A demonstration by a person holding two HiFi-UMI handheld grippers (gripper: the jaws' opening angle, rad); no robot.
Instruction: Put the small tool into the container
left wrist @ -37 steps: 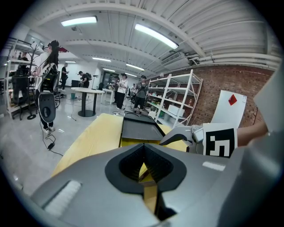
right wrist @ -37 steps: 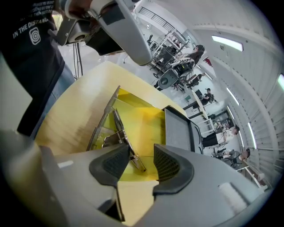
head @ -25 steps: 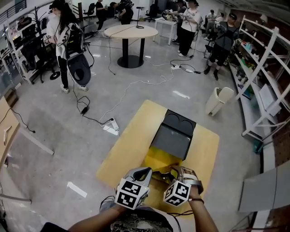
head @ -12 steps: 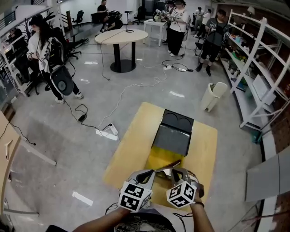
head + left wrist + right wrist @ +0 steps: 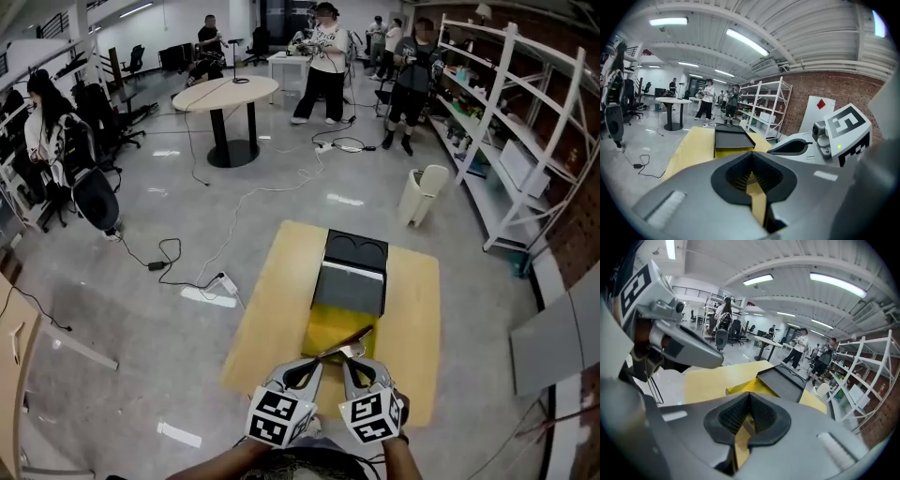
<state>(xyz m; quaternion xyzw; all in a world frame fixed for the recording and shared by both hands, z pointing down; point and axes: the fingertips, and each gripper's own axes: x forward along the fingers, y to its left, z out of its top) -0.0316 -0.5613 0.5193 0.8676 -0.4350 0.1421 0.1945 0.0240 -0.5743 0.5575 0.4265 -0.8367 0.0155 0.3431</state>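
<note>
**Gripper state.** The right gripper (image 5: 749, 417) is pressing its pads together on a thin dark strip, the small tool (image 5: 345, 343). The tool is projecting forward and to the right from the tips. The left gripper (image 5: 751, 174) is also pressing its pads together. Nothing identifiable is showing between them, and its tips are sitting just beside the tool's near end.

**Markings.** Each gripper is carrying a marker cube (image 5: 277, 415) printed with black-and-white square code patterns, not readable text. To the right of the left gripper, a white board (image 5: 820, 105) with a red diamond mark is standing against a brick wall (image 5: 834, 86). Any print on it is too small to read.

**Surface.** The small tool is hanging over the near, yellow part of the container (image 5: 351, 286). The container's grey-and-black section is lying directly ahead of the grippers. The container is resting on a yellow table (image 5: 417, 309).

**Room.** A glossy grey floor (image 5: 141, 234) is surrounding the table.
- Ahead and left of the grippers: cables and a power strip (image 5: 212, 293), and farther off a round table (image 5: 225, 92).
- Ahead and right: a white bin (image 5: 419, 195) and white shelving (image 5: 511, 112).
- At the far end: several people (image 5: 323, 56) are standing.
</note>
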